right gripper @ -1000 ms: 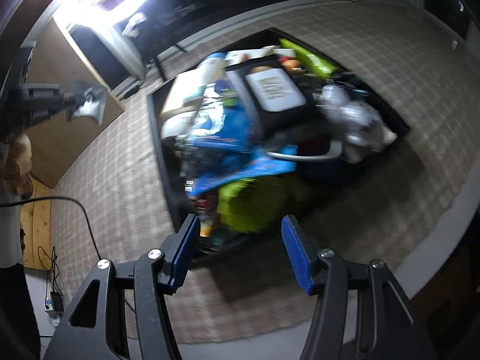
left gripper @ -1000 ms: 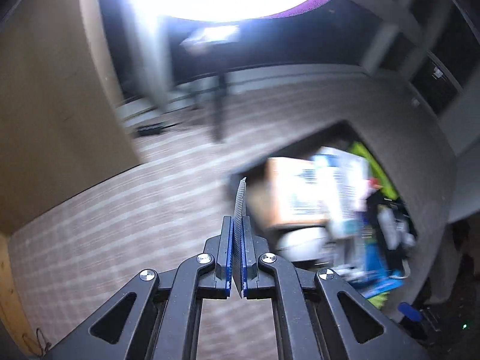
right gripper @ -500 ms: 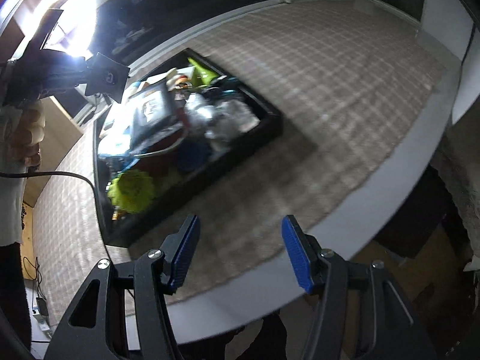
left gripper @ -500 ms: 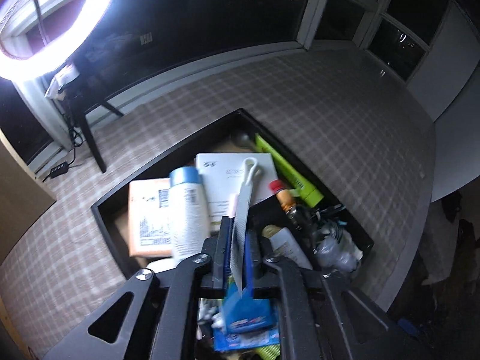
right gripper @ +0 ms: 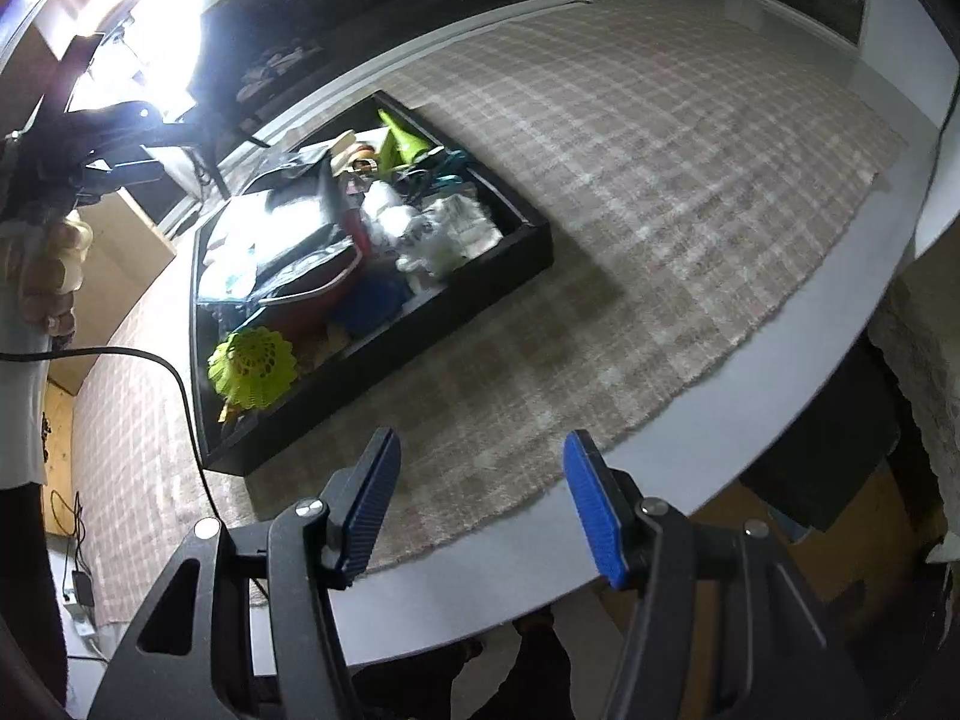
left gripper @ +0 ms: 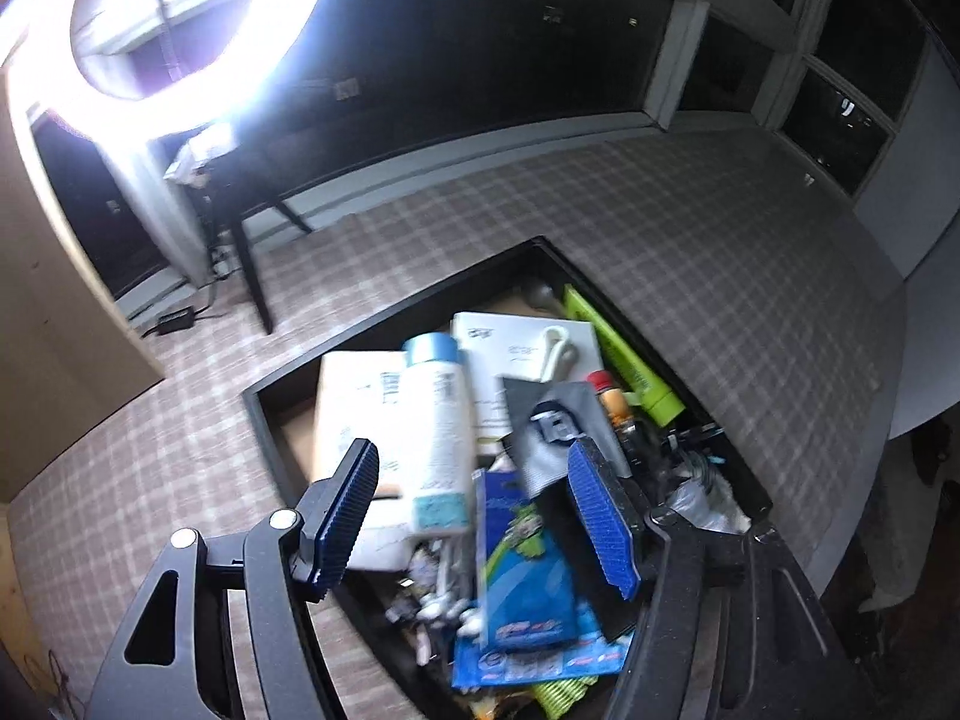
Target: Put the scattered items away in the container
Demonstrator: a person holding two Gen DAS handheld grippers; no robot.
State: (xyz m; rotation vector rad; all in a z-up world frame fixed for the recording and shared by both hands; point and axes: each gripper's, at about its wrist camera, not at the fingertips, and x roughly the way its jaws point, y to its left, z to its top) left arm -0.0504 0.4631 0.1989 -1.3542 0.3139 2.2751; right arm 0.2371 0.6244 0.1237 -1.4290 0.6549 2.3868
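A black tray (left gripper: 264,420) full of items sits on a plaid cloth; it also shows in the right wrist view (right gripper: 480,282). My left gripper (left gripper: 480,516) is open and empty above the tray. A grey flat packet (left gripper: 558,438) lies loose among the items between its fingers. A white bottle with a blue cap (left gripper: 435,420), boxes and a blue packet (left gripper: 522,588) fill the tray. My right gripper (right gripper: 480,504) is open and empty, over the table's front edge, well apart from the tray. A green shuttlecock (right gripper: 255,366) lies in the tray's near corner.
A bright ring light (left gripper: 180,30) on a stand glares at the back left. The plaid cloth (right gripper: 660,180) spreads right of the tray. The person's hand and left gripper (right gripper: 90,150) hover at the left. A black cable (right gripper: 180,384) hangs by the tray.
My left gripper swung over the tray, opened and let go of the flat packet, which now lies in the tray. My right gripper pulled back from the tray toward the table's edge.
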